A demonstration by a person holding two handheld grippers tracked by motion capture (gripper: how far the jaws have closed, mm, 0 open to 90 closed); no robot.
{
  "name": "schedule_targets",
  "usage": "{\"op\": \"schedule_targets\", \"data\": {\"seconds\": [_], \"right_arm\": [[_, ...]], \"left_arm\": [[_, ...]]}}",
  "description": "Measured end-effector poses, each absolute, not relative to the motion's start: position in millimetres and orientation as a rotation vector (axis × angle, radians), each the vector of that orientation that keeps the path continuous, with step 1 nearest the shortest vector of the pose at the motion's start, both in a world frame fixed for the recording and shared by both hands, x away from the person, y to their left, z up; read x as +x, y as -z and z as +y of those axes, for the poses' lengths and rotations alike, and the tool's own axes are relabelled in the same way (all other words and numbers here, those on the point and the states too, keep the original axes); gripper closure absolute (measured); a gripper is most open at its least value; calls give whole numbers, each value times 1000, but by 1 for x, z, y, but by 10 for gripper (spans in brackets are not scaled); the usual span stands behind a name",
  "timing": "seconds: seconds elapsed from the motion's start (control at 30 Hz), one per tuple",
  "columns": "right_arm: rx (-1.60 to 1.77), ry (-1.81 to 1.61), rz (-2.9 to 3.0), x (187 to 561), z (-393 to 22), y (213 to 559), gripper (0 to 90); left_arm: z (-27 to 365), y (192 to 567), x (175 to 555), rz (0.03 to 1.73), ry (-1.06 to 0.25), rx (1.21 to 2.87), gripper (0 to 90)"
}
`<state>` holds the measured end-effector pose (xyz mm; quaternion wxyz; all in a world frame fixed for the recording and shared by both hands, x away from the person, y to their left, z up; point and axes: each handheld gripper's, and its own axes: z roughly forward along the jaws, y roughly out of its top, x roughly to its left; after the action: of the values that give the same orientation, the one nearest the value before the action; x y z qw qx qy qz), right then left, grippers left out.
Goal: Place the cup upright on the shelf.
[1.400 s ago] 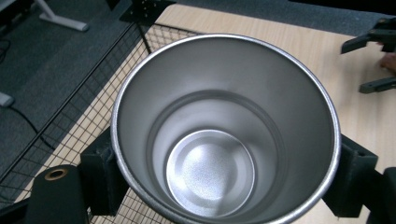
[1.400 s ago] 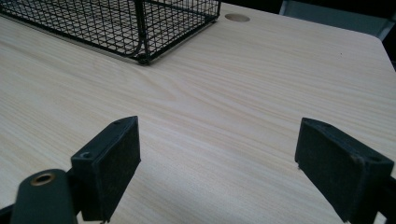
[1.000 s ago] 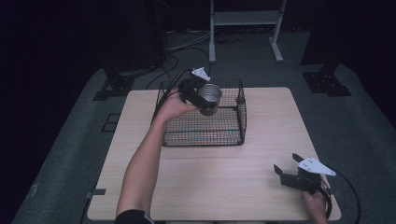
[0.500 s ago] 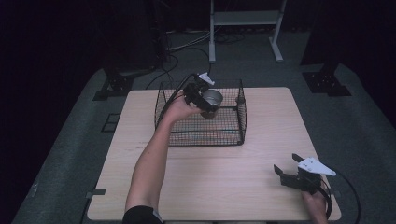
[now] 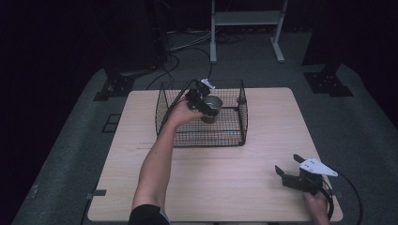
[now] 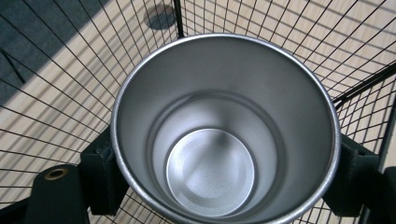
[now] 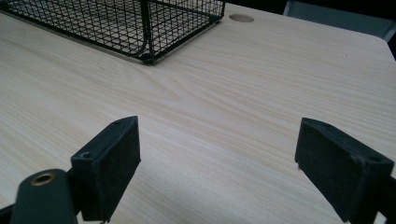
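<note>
The cup [image 6: 224, 135] sits clamped by its sides between your left gripper's [image 5: 202, 99] fingers, mouth up and empty, hanging inside the wire basket [image 5: 241, 119], likely ready to set down; the basket's walls hem your hand in; your right gripper [image 5: 300, 177] rests near the table [image 5: 263, 154] edge, fingers wide, holding nothing.

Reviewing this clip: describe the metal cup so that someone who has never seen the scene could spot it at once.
Start at the wooden table and find the black wire basket on its far half. The metal cup is inside that basket, clamped between the jaws of the left gripper. It is the one shiny silver thing there, a round, empty open-topped tumbler among black wire and black tools.
</note>
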<state>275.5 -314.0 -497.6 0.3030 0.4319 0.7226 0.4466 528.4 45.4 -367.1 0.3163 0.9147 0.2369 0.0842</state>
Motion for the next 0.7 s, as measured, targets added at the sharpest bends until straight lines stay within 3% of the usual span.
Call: {"op": "schedule_targets", "data": {"seconds": [0.7], "right_arm": [[1141,-1192,1915,276,-315,498,134]], "left_arm": [[39,401,545,687,-161,2498,178]]}}
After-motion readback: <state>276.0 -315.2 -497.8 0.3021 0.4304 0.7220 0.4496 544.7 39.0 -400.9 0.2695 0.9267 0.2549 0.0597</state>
